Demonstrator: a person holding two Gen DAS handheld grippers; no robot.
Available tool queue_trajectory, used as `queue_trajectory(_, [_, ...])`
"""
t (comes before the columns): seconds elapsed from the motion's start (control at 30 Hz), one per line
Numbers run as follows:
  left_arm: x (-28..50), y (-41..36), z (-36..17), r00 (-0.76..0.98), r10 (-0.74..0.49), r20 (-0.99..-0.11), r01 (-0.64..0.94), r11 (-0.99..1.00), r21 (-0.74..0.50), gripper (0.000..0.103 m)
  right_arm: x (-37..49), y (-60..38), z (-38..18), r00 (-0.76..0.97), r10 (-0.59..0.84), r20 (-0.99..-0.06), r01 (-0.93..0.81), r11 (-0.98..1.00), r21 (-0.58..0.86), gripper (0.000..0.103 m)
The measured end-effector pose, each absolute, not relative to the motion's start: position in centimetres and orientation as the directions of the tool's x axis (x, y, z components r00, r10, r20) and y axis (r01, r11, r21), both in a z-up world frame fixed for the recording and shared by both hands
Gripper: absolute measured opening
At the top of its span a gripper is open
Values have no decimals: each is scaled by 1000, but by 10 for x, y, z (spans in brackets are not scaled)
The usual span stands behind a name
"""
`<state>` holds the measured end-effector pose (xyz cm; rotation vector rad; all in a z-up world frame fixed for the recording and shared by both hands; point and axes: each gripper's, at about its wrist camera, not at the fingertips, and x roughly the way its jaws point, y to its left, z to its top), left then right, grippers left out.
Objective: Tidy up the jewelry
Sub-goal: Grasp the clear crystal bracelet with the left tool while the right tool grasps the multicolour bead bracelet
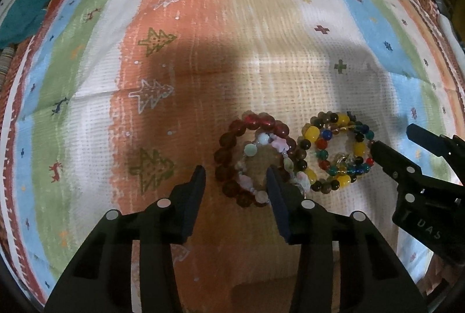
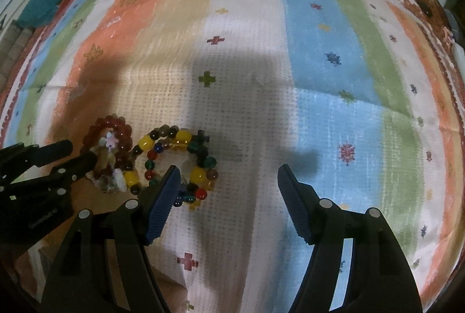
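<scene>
Glassy round-bead bracelets (image 1: 337,151) lie coiled on woven cloth (image 1: 276,65), seemingly overlapping.

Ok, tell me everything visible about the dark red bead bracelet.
The dark red bead bracelet is a ring of large, glossy, translucent round beads, glass-like, lying flat on the striped cloth. A pastel bracelet of pale flower-shaped and round beads lies partly inside and over it. Its right side sits against the multicolored bead bracelets. The open left gripper straddles its near left arc, one finger outside the ring, the other inside; whether they touch it is unclear.
</scene>
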<state>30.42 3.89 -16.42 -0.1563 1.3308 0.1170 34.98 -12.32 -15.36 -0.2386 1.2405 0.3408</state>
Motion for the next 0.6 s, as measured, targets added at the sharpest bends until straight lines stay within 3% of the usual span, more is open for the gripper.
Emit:
queue_trajectory(0.23, [314, 34, -173, 216, 2, -976, -173, 984, -37, 35, 354, -116, -160, 266, 128, -956, -399, 917, 12, 59])
queue_trajectory(0.3, [317, 34, -174, 213, 11, -977, -175, 984, -27, 28, 355, -113, -161, 262, 123, -957, -408, 913, 6, 51])
queue_trajectory(0.4, [320, 33, -175, 211, 19, -977, -167, 986, -17, 27, 357, -109, -163, 256, 125, -959, -420, 908, 7, 45])
queue_trajectory(0.6, [321, 29, -176, 213, 41, -976, -150, 989, 9, 25, 353, -98, -168, 246, 120, -962, -458, 889, -6, 22])
